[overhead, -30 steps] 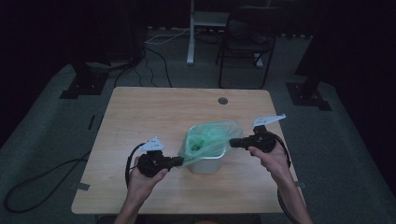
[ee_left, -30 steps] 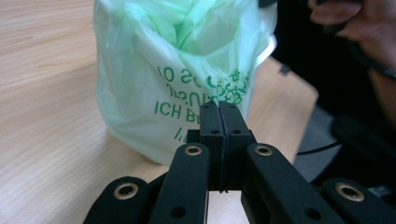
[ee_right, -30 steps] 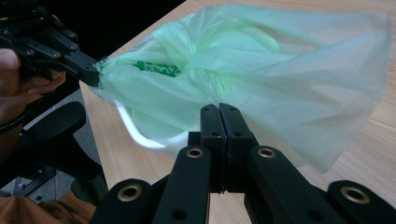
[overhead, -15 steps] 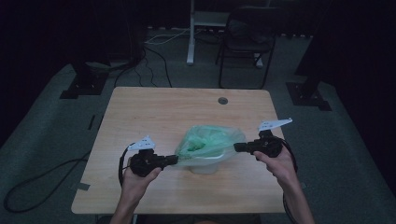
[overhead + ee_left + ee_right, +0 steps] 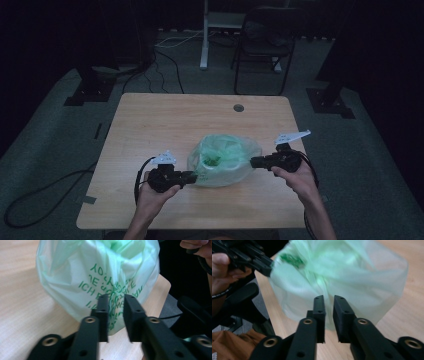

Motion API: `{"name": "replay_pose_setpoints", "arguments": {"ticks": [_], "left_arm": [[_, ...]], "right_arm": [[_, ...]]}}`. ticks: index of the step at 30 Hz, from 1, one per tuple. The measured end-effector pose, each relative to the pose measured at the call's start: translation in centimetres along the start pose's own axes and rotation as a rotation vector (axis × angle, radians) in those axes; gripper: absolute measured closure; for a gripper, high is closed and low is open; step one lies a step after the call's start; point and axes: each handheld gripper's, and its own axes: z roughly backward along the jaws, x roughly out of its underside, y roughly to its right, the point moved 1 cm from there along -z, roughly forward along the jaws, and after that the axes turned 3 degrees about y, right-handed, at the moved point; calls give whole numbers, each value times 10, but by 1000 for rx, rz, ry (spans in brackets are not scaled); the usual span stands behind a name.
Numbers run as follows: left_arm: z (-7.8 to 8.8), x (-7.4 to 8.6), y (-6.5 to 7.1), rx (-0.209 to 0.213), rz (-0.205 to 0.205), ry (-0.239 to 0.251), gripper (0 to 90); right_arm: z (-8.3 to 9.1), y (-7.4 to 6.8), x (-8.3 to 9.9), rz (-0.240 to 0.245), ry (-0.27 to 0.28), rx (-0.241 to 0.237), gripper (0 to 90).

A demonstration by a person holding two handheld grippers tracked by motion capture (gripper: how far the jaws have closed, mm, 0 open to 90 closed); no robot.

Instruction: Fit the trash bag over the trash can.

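Observation:
A pale green plastic bag with green lettering sits puffed up at the front middle of the wooden table. My left gripper points at its left side and my right gripper at its right side. In the left gripper view the bag bulges just beyond my left gripper. Its jaws have just been opening and stand a little apart, with film showing in the gap but not pinched. The right gripper shows the same before the blurred bag. What the bag covers is hidden.
A round cable hole sits near the table's far edge. Behind the table stand a dark chair and a white post. Black stand feet flank the table and a cable lies on the floor at left.
Both grippers drew apart, stretching the bag wider over the white bin it lined. The bag now balloons out and hides the bin. Both pairs of jaws now stand slightly apart.

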Motion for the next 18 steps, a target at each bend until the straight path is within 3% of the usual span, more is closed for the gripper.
{"name": "replay_pose_setpoints", "arguments": {"ticks": [7, 11, 18], "left_arm": [[-1, -10, 2, -50, -19, 35, 589], [-3, -11, 1, -71, -21, 41, 576], [-8, -10, 3, -72, -34, 30, 559]], "right_arm": [[4, 4, -22, 22, 69, 42, 668], [-2, 14, -32, 0, 79, 87, 636], [-18, 20, -43, 21, 63, 138, 582]]}}
